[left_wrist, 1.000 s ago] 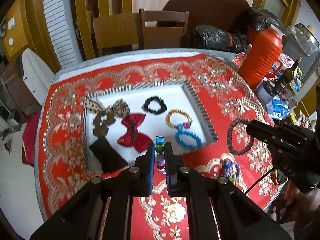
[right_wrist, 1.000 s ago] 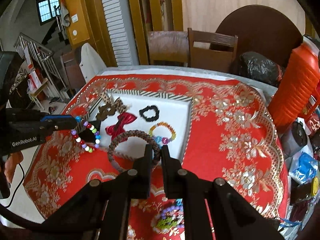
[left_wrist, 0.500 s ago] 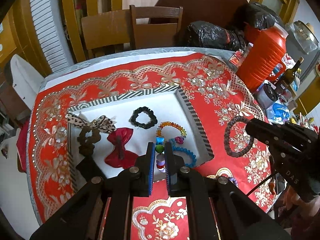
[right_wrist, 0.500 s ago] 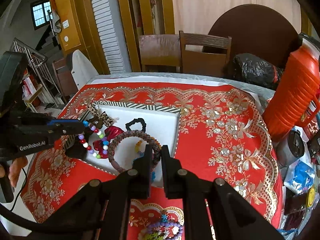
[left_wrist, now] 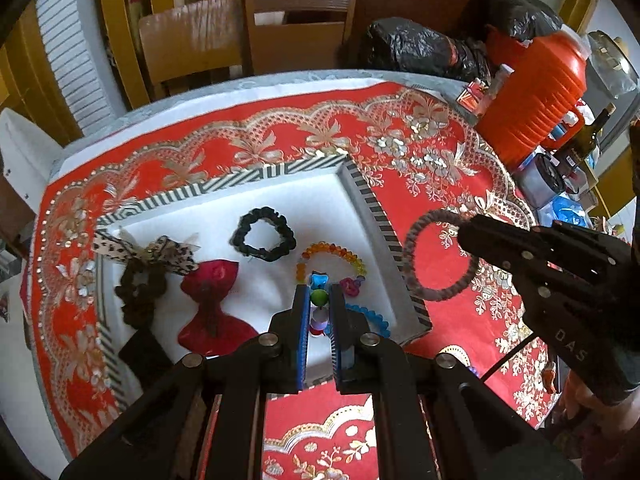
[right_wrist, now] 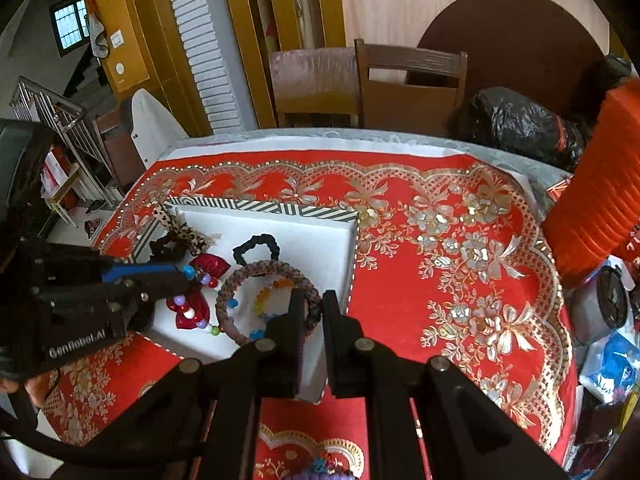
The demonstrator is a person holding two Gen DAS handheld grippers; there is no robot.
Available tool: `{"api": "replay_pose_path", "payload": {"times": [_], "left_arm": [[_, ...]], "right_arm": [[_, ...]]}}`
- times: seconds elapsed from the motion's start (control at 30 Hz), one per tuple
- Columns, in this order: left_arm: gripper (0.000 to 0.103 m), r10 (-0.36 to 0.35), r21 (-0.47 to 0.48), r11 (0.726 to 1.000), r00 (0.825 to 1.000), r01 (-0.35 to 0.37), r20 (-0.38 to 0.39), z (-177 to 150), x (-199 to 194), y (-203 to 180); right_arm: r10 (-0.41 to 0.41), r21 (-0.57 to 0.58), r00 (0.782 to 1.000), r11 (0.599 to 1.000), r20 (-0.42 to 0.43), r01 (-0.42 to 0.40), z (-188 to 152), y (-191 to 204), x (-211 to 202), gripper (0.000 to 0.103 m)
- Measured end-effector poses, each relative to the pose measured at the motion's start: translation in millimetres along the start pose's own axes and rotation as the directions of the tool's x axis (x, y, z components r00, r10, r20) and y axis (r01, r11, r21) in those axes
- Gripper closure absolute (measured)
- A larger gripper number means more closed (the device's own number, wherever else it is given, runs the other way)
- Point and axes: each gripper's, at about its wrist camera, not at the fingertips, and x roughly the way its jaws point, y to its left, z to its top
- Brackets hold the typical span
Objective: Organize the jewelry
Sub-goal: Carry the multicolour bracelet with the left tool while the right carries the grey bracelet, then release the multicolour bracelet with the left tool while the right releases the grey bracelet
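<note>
Above the striped tray (left_wrist: 362, 196), each gripper's jaws clamp a bracelet: left multicoloured beads (left_wrist: 319, 297), right braided brown cord (right_wrist: 260, 272).

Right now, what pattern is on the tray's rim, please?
Black-and-white stripes on the tray's rim, clearest in the left wrist view.

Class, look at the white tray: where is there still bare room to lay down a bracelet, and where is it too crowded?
Bare white shows in the tray at its far right corner, between the striped rim and the black scrunchie. The near half is crowded: leopard bow, red bow, amber bead bracelet and blue bead bracelet.
</note>
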Motion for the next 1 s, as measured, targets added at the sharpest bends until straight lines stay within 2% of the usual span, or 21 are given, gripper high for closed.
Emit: {"api": "replay_pose_path", "payload": {"times": [0.23, 0.5, 0.73, 1.0], "left_arm": [[0.103, -0.011, -0.029, 1.0, 0.999, 0.009, -0.047, 4.4, 38.7, 15.3], [0.103, 0.014, -0.142, 0.989, 0.991, -0.033, -0.135, -11.9, 74.3, 62.5], [0.103, 0.035, -0.14, 0.989, 0.992, -0.052, -0.122, -15.1, 75.9, 66.8], [0.103, 0.054, -0.141, 0.988, 0.992, -0.07, -0.113, -11.5, 75.9, 68.9]], "right_arm": [[0.012, 0.002, 0.998, 1.0, -0.061, -0.012, 15.6, -3.0, 46.0, 0.094], [0.01, -0.006, 0.989, 1.0, -0.146, -0.011, 31.8, -4.3, 108.3, 0.094], [-0.016, -0.006, 0.982, 1.0, -0.19, 0.015, 39.9, -8.4, 146.7, 0.094], [-0.036, -0.036, 0.978, 0.999, -0.207, 0.029, 42.5, -6.0, 161.7, 0.094]]}}
